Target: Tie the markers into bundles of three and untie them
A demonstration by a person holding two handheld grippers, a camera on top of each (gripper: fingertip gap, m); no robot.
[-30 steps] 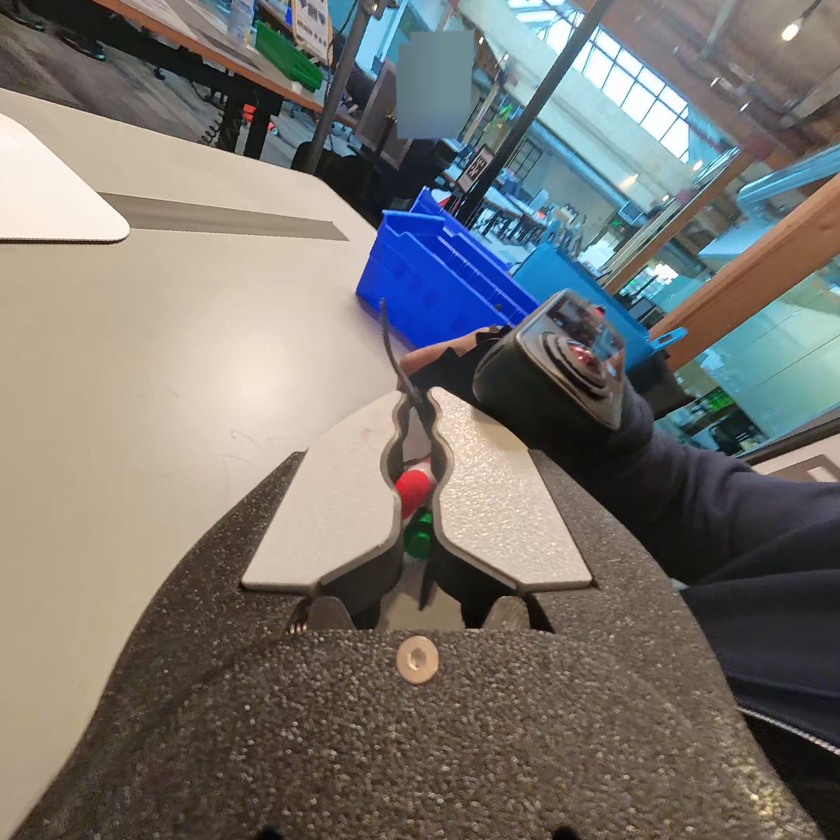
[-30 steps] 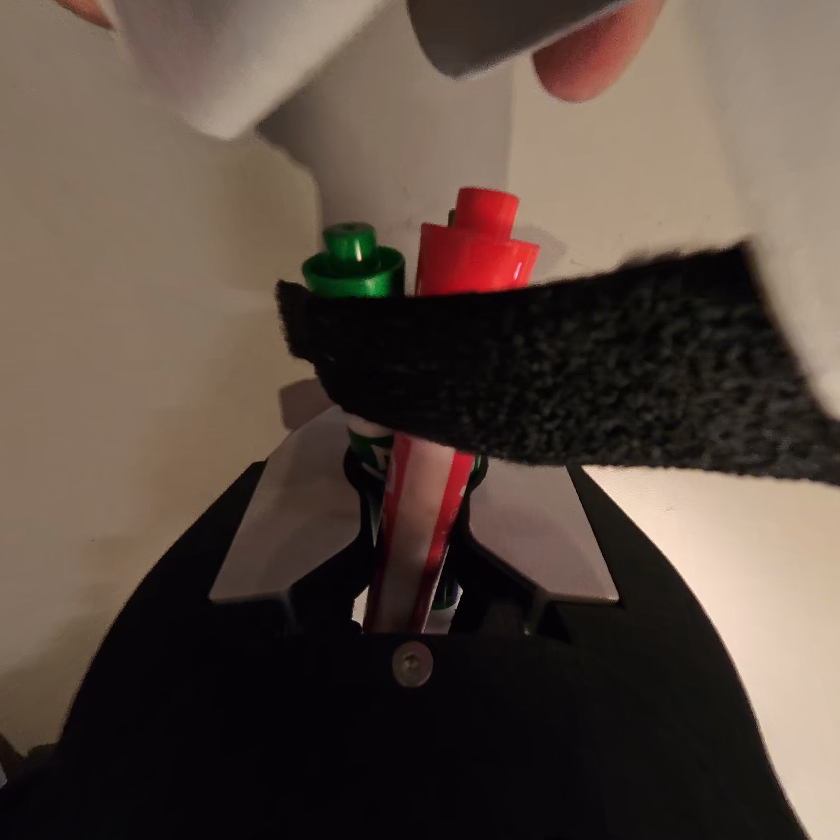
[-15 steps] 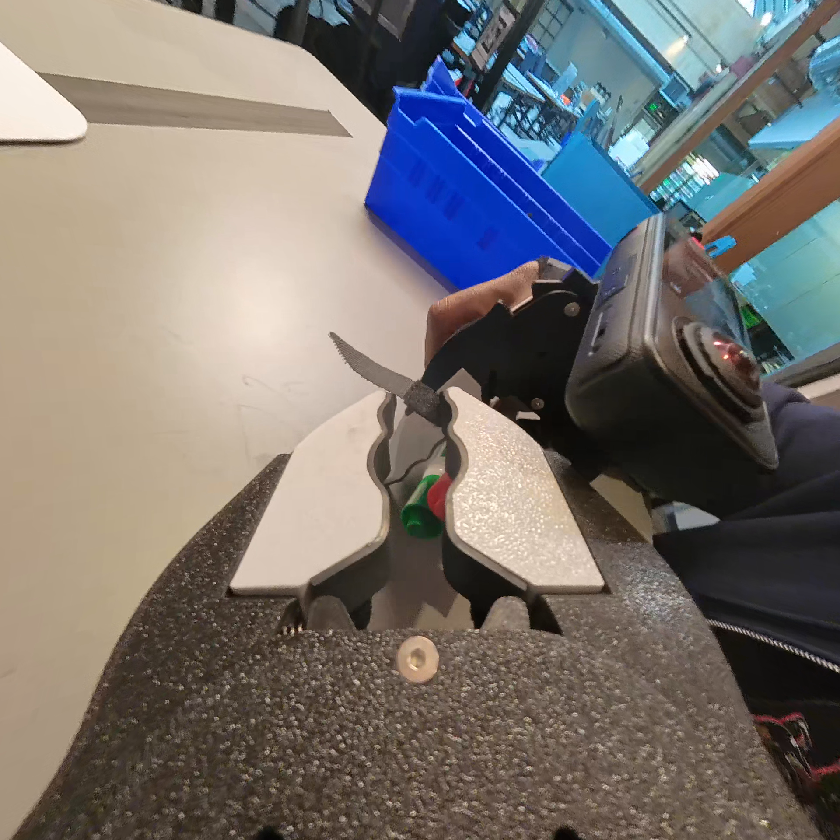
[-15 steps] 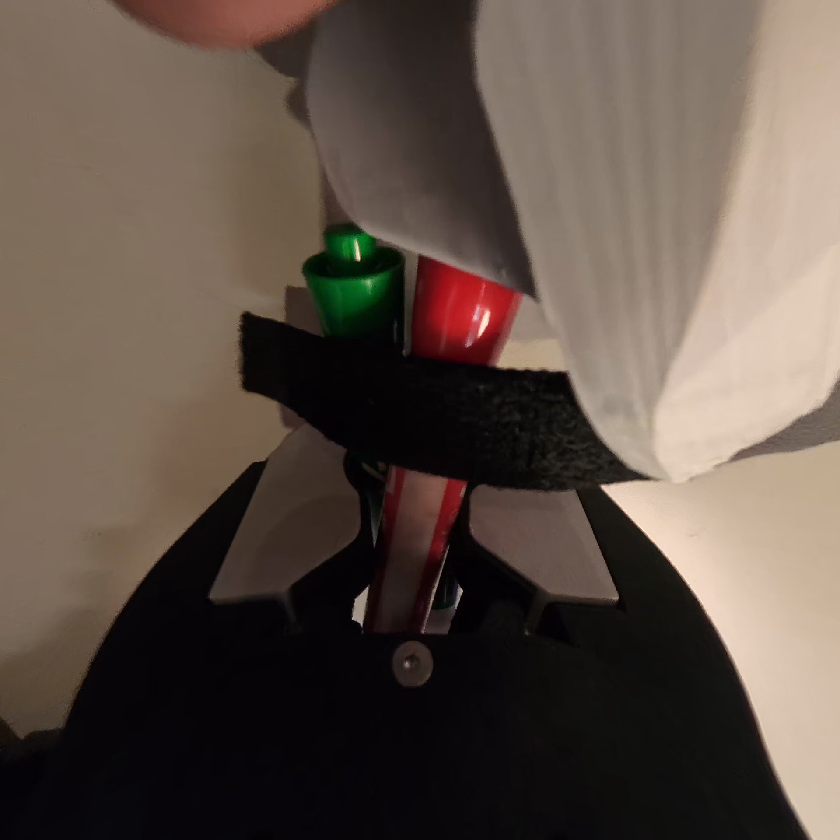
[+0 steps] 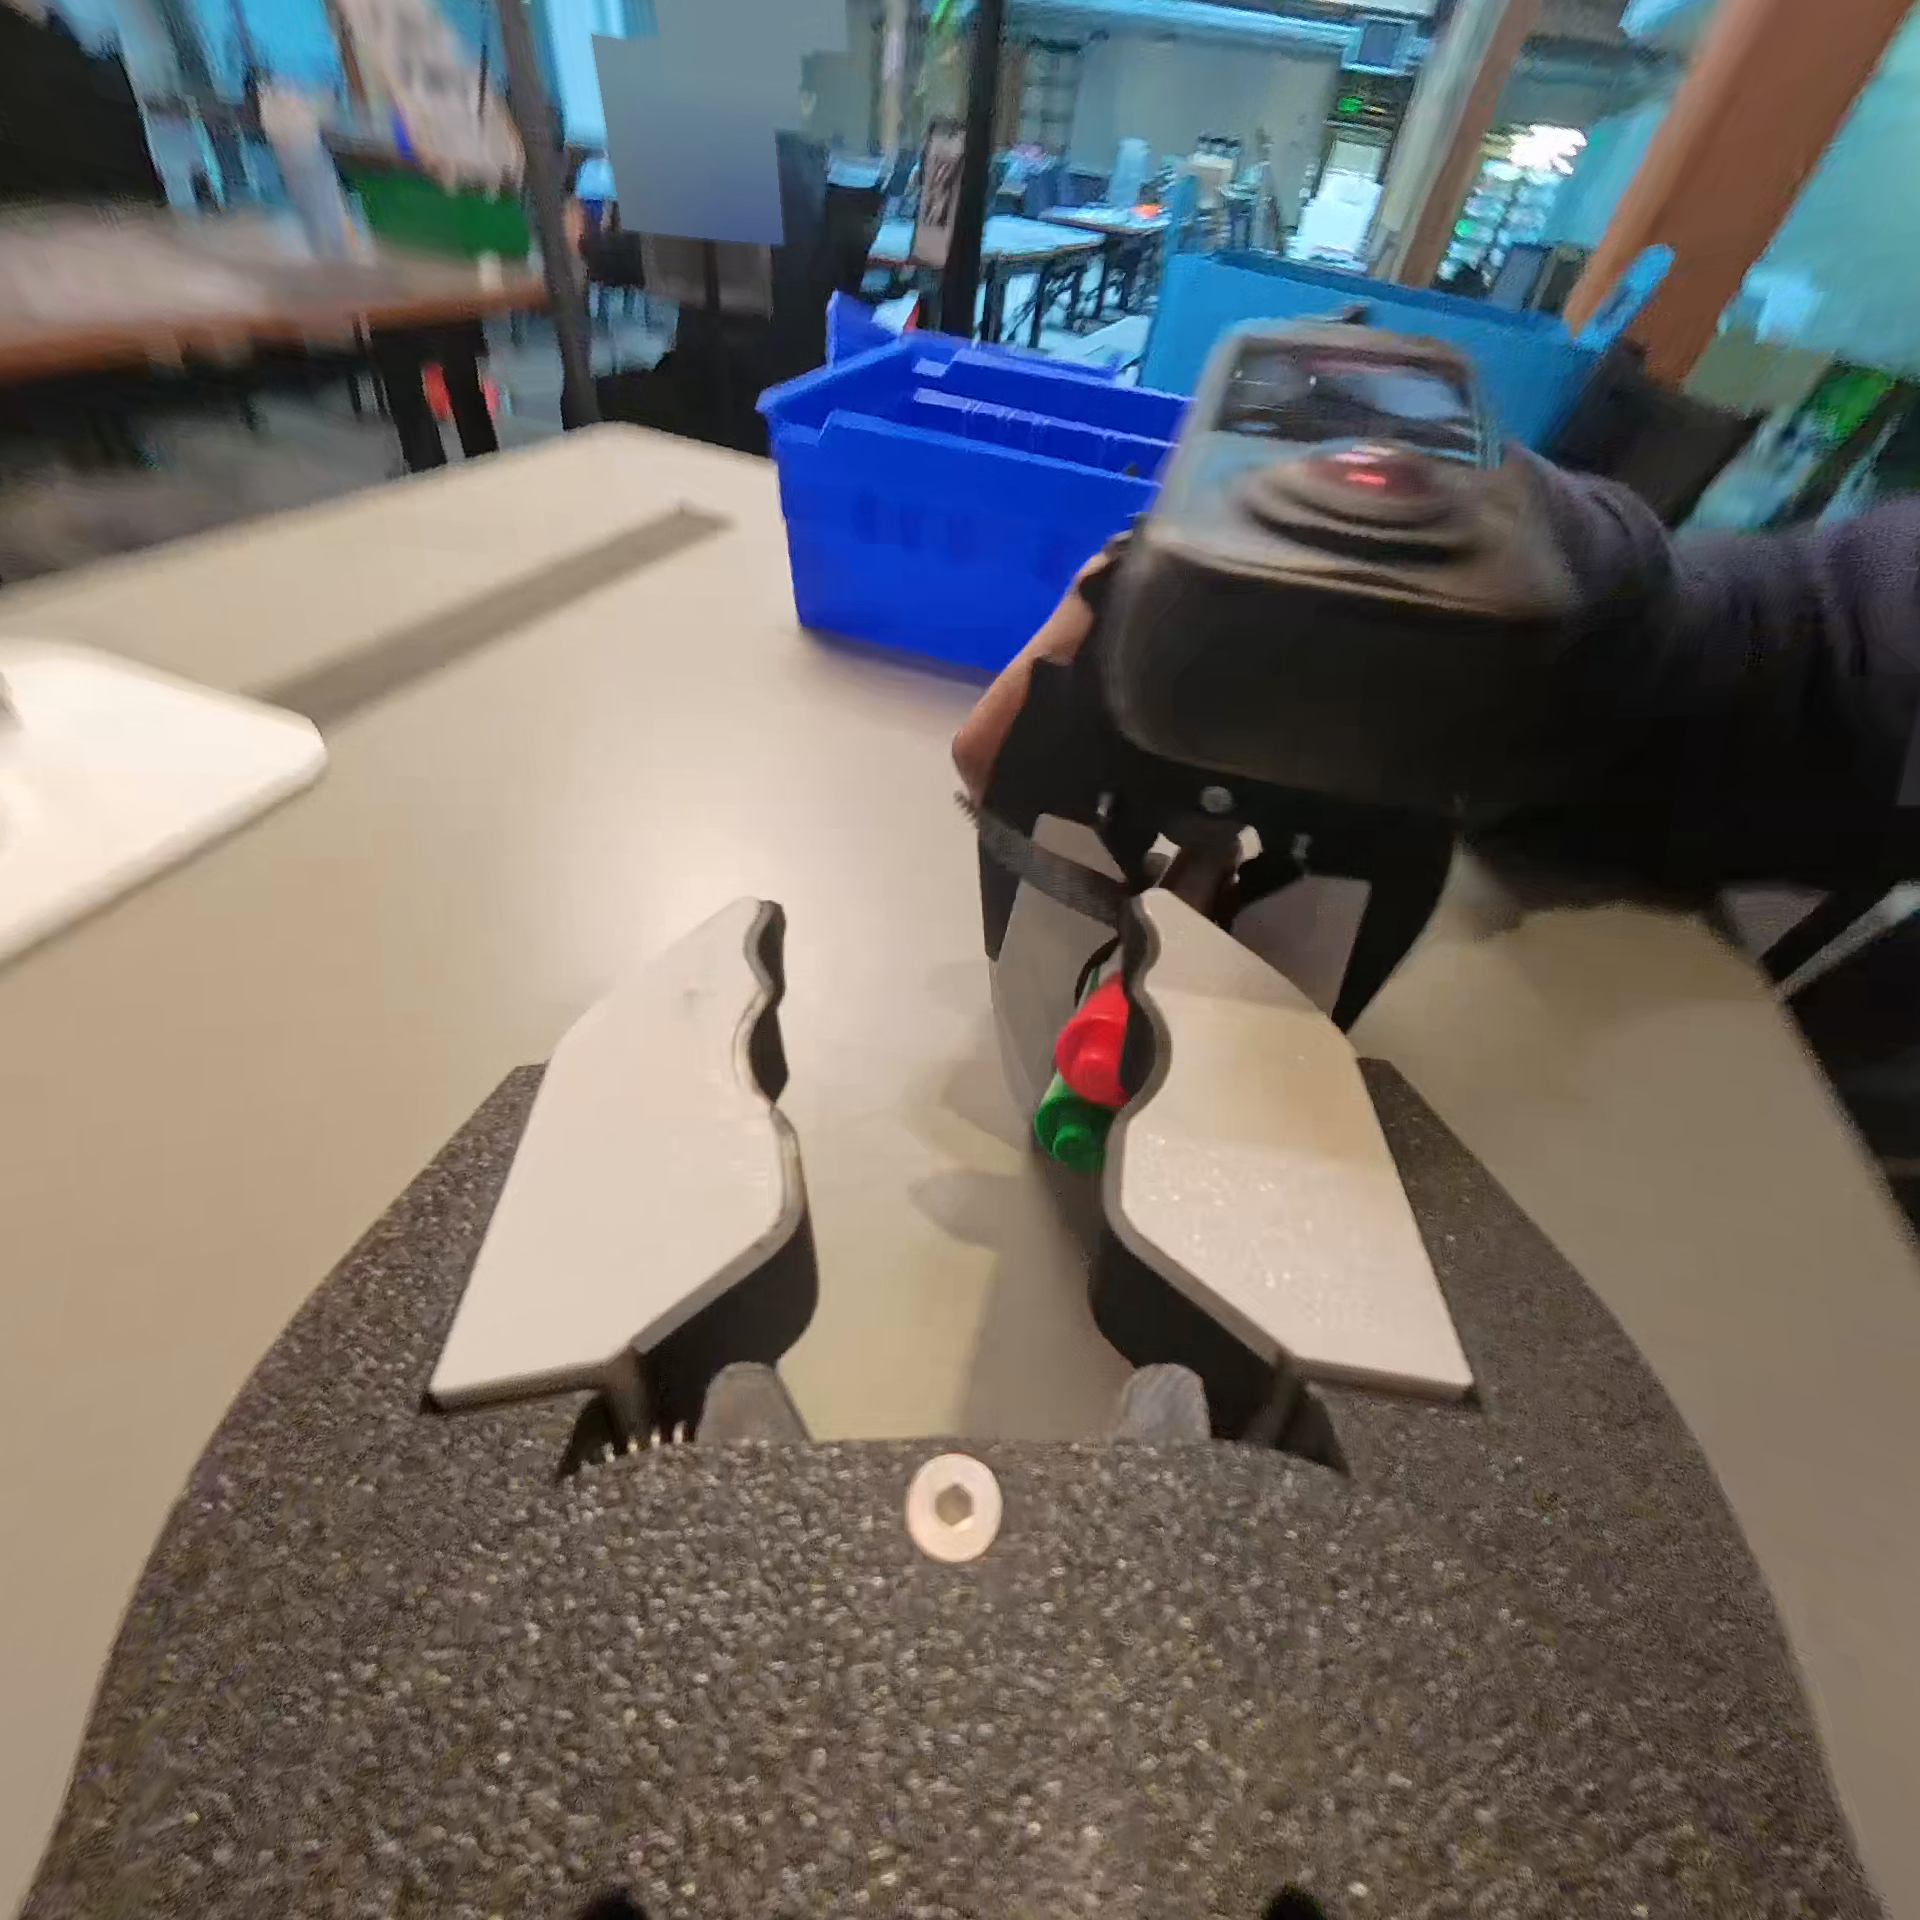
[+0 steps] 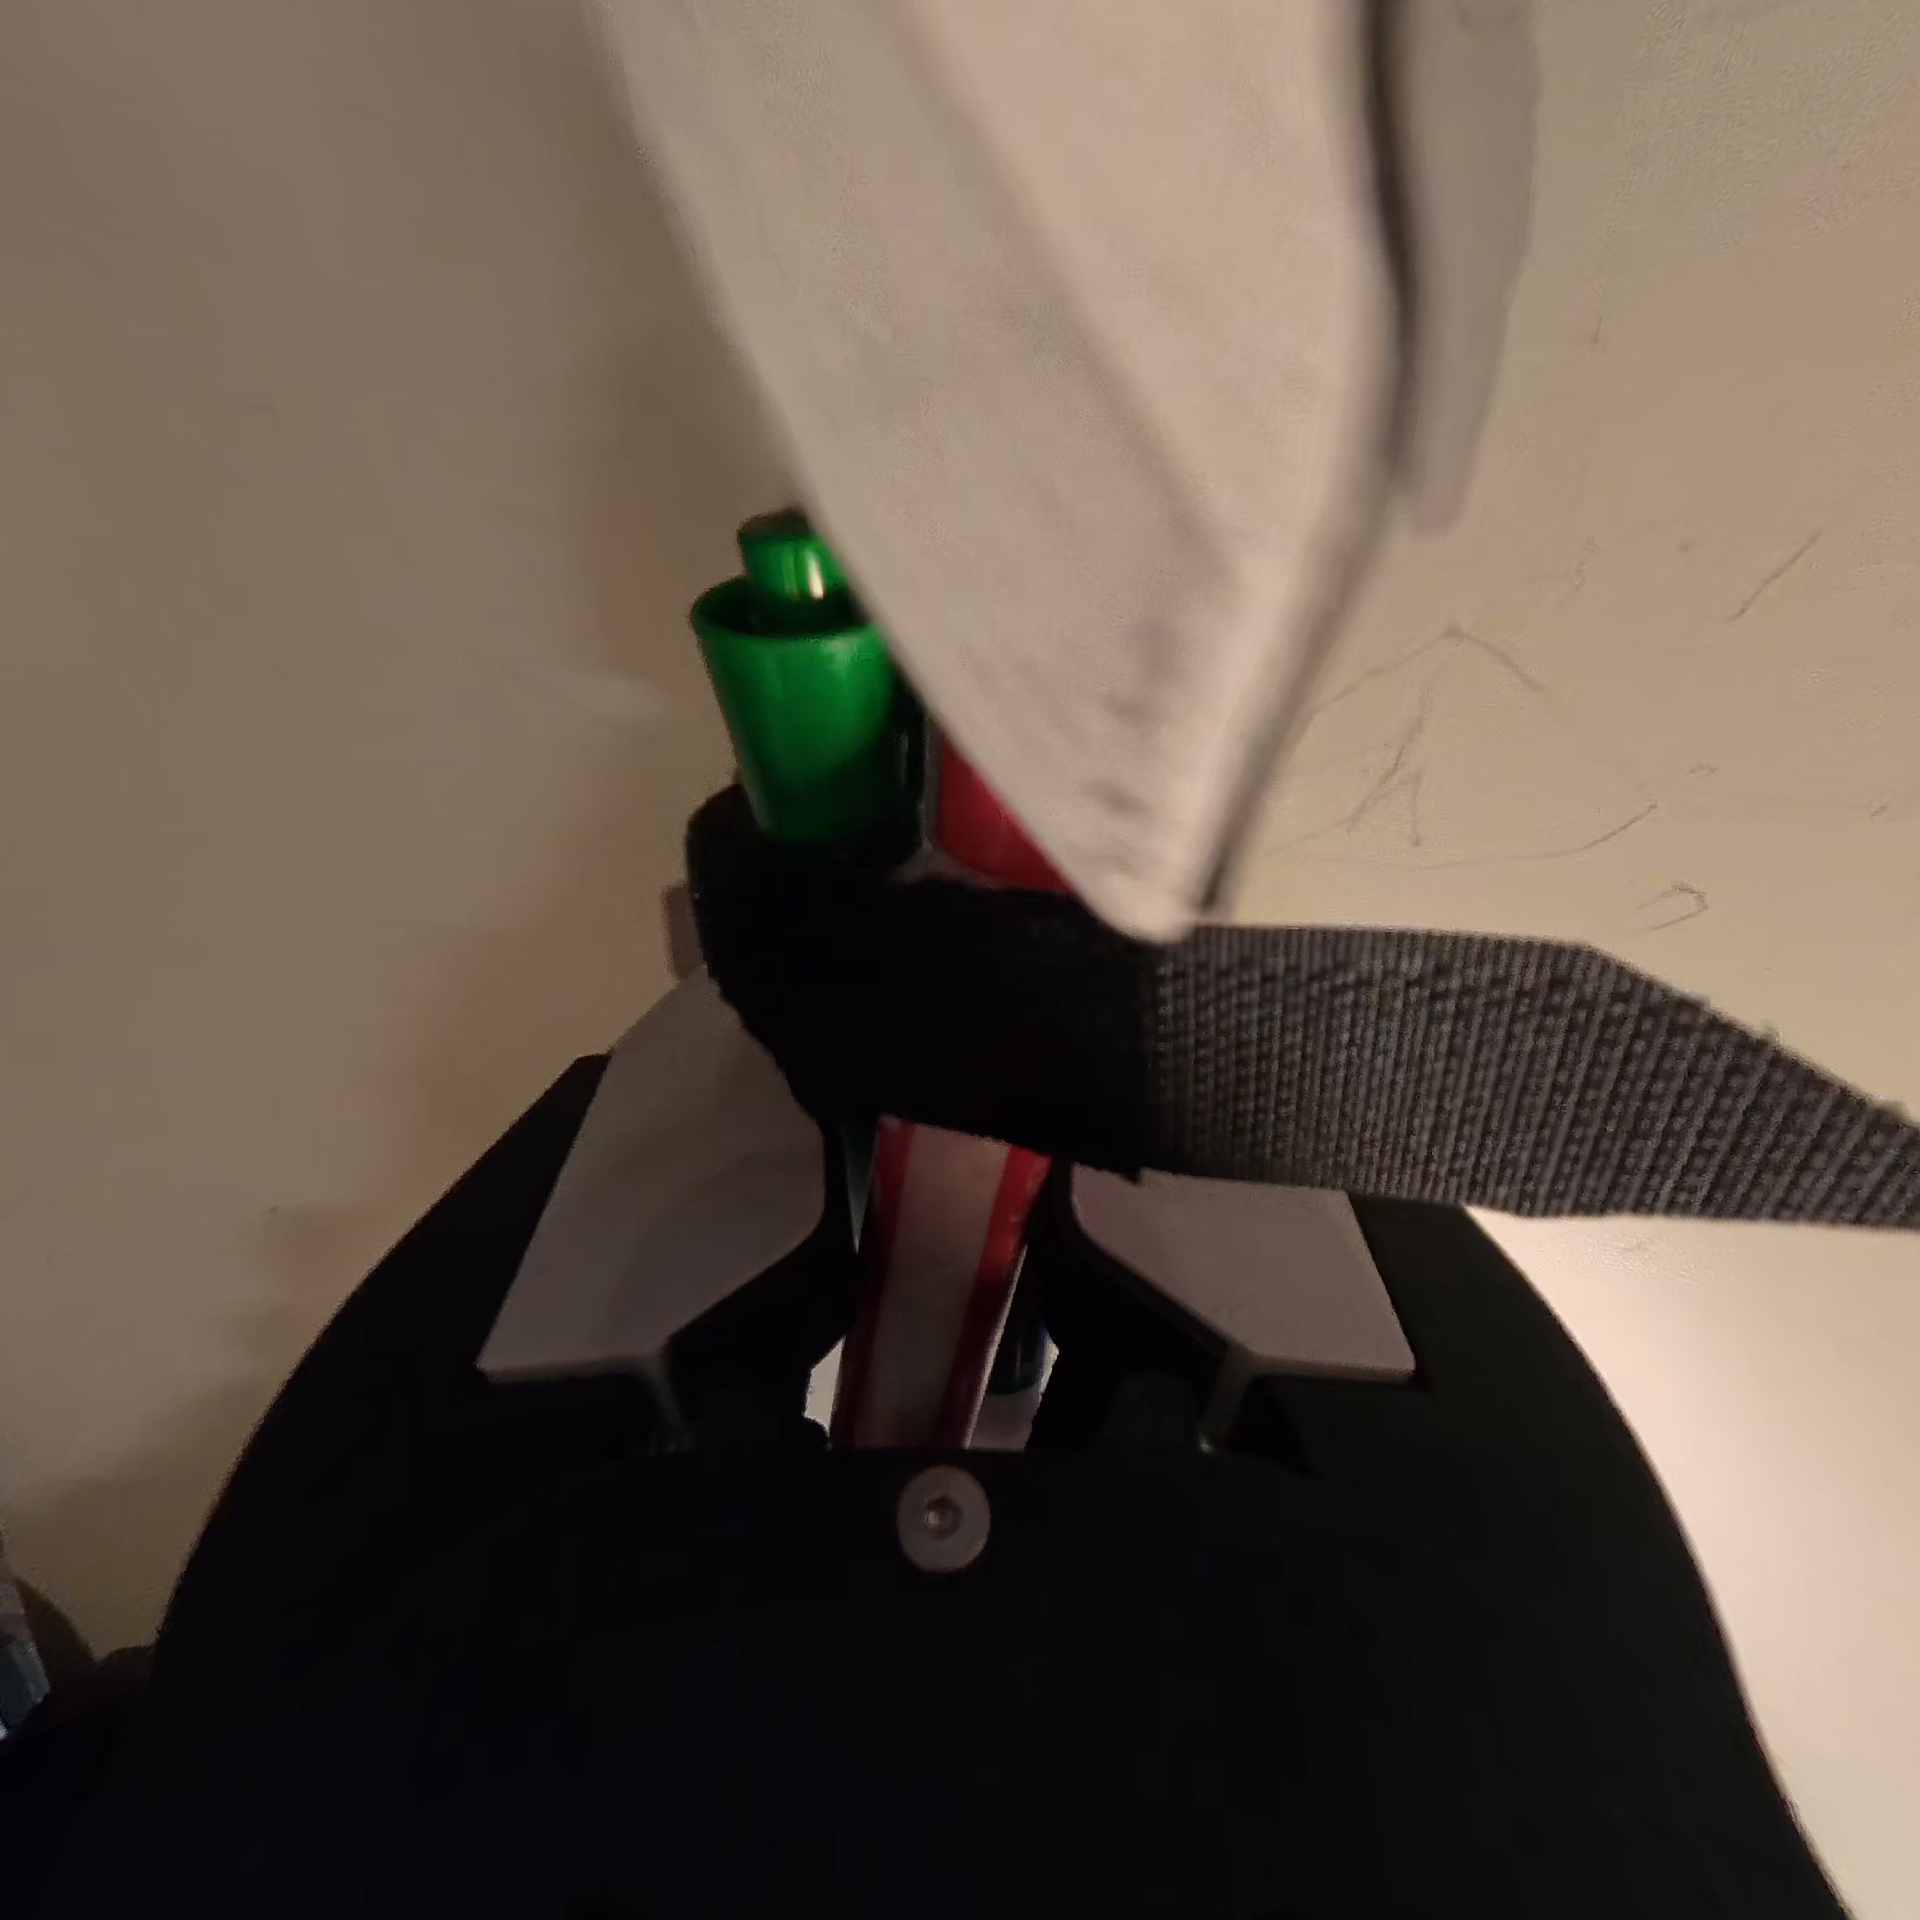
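Note:
My right gripper [image 6: 914, 1164] is shut on a bundle of markers, with a green cap [image 6: 800, 717] and a red marker [image 6: 935, 1299] showing. A black strap [image 6: 935, 997] is wrapped around the bundle just past the fingertips. Its loose tail [image 6: 1507, 1070] runs off to the right. My left gripper [image 5: 951, 914] is open wide and empty. Its right finger [image 5: 1278, 1174] lies against the red cap [image 5: 1091, 1039] and green cap [image 5: 1065, 1127], and in the right wrist view that pale finger [image 6: 1091, 416] covers the red cap. The right gripper [image 5: 1184, 894] faces the left one.
A blue bin [image 5: 935, 520] stands at the back of the grey table [image 5: 468, 935]. A white board [image 5: 125, 769] lies at the left edge. A dark slot [image 5: 499, 603] runs across the table top. A dark sleeve [image 5: 1714, 707] reaches in from the right. Left tips to right tips: about 11 centimeters.
My left gripper has opened and let go of the strap end. It has dropped beside the marker caps. The strap now sits tighter around the bundle with its tail loose.

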